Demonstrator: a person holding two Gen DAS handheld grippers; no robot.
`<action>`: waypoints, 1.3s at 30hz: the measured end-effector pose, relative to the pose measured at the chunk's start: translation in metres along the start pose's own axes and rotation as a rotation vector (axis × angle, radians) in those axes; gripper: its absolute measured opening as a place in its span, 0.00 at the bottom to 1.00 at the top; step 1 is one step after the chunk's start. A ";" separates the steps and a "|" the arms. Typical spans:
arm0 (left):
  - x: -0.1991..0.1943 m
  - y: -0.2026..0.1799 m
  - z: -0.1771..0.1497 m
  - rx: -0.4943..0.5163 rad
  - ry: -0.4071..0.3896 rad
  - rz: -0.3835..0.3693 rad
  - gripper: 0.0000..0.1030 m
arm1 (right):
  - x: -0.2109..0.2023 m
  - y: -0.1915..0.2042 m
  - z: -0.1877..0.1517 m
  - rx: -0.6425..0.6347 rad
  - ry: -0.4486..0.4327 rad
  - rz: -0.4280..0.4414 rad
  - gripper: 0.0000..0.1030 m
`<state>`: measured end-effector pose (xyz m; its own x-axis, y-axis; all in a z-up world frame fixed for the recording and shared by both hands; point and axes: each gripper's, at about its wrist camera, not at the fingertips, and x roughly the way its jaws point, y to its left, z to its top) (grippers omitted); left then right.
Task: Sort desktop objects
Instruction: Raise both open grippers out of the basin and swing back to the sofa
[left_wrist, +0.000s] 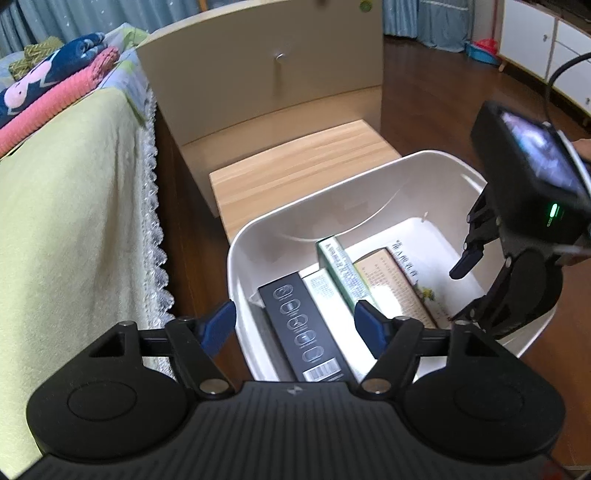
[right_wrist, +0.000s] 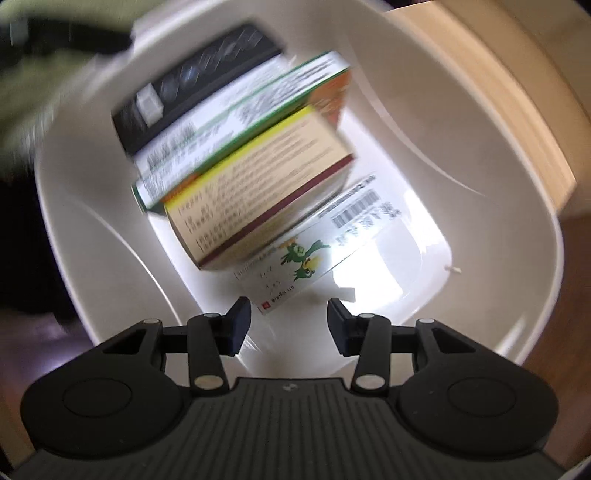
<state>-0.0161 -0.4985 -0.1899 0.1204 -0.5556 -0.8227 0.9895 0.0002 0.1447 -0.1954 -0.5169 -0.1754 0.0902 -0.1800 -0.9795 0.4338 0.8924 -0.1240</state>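
We are looking down along both handheld grippers into a white rounded plastic bin (left_wrist: 369, 192) that sits on a dark wooden floor (left_wrist: 436, 107). In the left wrist view, our left gripper (left_wrist: 295, 325) hangs over the bin's near rim at 6 o'clock, its blue-tipped fingers (left_wrist: 369, 325) spread wide and holding nothing. One finger is outside the bin wall, the other inside.

Inside the bin, several flat boxes lie side by side. A black rectangular box printed with pale oval icons (left_wrist: 303, 328) sits nearest the left gripper. Next to it, toward 3 o'clock, are a white box with grey text (left_wrist: 325, 291), a green-and-white carton (left_wrist: 340, 269) resting on edge, and a tan box covered in small print (left_wrist: 395, 284). A white carton with a small green design (left_wrist: 421, 266) lies flat on the bin's floor beside them.

Our right gripper (left_wrist: 469, 284) enters at 3 o'clock, above the bin's far side. In its own blurred view, the right gripper's fingers are parted with nothing between them, hovering just over the flat white carton.

At 12 o'clock beyond the bin stands a pale wooden stool (left_wrist: 303, 162) against a beige cabinet (left_wrist: 258, 66). At 9 o'clock, a yellow-green cloth with a lace edge (left_wrist: 74, 221) drapes downward.
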 end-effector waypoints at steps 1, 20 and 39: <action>-0.001 -0.002 0.000 0.005 -0.004 -0.006 0.70 | -0.009 -0.002 -0.002 0.032 -0.038 -0.003 0.39; -0.042 -0.001 0.007 -0.060 -0.085 -0.087 0.95 | -0.121 -0.023 -0.082 0.758 -0.428 0.096 0.51; -0.151 0.033 -0.012 -0.223 -0.104 0.129 0.99 | -0.193 0.050 -0.043 0.678 -0.554 0.279 0.69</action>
<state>-0.0003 -0.4043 -0.0672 0.2487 -0.6213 -0.7431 0.9612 0.2527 0.1105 -0.2296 -0.4200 0.0005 0.6114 -0.3236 -0.7222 0.7491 0.5308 0.3963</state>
